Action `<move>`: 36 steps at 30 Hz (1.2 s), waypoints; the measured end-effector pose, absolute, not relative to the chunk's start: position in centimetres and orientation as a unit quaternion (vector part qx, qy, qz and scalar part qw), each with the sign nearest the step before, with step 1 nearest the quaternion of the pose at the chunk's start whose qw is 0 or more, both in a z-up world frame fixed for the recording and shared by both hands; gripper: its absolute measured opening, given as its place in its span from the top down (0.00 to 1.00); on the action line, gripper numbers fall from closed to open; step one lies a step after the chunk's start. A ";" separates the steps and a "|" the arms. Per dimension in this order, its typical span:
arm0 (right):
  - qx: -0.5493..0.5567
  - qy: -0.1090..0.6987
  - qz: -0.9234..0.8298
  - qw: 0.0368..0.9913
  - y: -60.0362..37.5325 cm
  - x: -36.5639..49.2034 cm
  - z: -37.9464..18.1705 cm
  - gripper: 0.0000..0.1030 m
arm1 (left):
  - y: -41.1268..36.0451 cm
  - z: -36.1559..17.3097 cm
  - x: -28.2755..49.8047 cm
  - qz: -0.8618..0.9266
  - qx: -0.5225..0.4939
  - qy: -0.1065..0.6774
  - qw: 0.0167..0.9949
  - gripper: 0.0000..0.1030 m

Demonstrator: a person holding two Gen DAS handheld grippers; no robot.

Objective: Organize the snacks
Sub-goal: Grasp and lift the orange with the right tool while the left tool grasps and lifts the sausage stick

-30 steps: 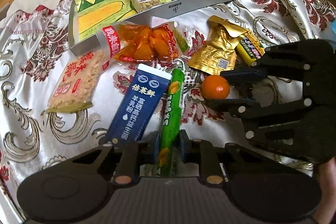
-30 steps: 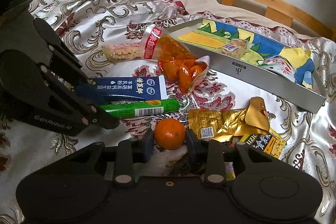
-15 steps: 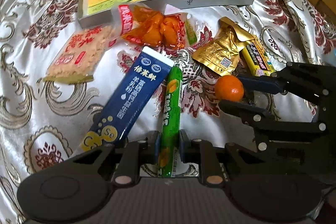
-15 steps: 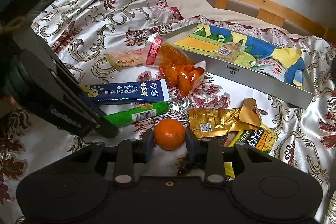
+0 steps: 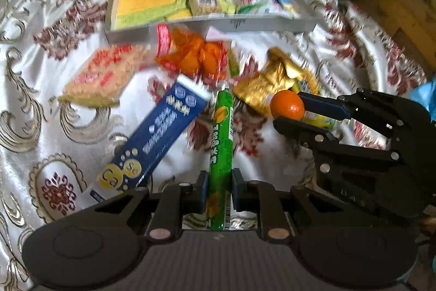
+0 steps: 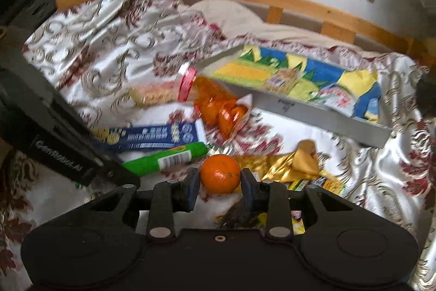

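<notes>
My left claw [image 5: 220, 190] pinches the green stick [image 5: 221, 143] — light, slick, bendy; right claw [image 6: 220, 188] cups the tangerine [image 6: 220, 173] — soft, round.

Both grippers are clamped, left gripper [image 5: 220, 188] narrower than right gripper [image 6: 220, 188] (both angled downward).

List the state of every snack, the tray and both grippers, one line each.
left gripper: shut on the green stick
green stick: gripped
right gripper: shut on the orange
orange: gripped
blue box: lying flat
gold pouch: lying crumpled
tray: open, holding two packets
</notes>
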State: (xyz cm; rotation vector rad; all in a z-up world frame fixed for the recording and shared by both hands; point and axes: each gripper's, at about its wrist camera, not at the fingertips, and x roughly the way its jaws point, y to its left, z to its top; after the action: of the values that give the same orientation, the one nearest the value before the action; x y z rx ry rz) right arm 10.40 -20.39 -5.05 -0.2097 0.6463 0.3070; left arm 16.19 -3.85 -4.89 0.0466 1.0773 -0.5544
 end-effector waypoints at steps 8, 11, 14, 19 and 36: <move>-0.064 0.262 0.109 0.957 -22.8 10.7 -2.8 0.66 | -4.5 -0.9 15.0 -0.242 0.045 0.390 0.887 0.83; -0.051 0.237 0.096 0.966 -23.7 11.6 -2.1 0.66 | -5.7 0.3 16.4 -0.225 0.042 0.378 0.897 0.83; -0.040 0.213 0.084 0.973 -25.0 12.9 -1.7 0.66 | -7.1 0.9 18.9 -0.211 0.021 0.375 0.902 0.83; -0.014 0.212 0.054 0.976 -28.4 14.8 -2.5 0.66 | -10.2 1.2 23.6 -0.196 -0.020 0.361 0.911 0.83; 0.078 0.209 -0.016 0.975 -35.1 23.6 -4.6 0.66 | -19.1 -3.2 34.5 -0.152 -0.011 0.387 0.909 0.83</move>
State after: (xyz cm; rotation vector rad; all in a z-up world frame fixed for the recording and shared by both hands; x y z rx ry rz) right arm 23.64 -35.14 -4.63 0.1572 0.4219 -0.0322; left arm 34.52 -19.08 -3.22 -0.0231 0.7993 -0.3138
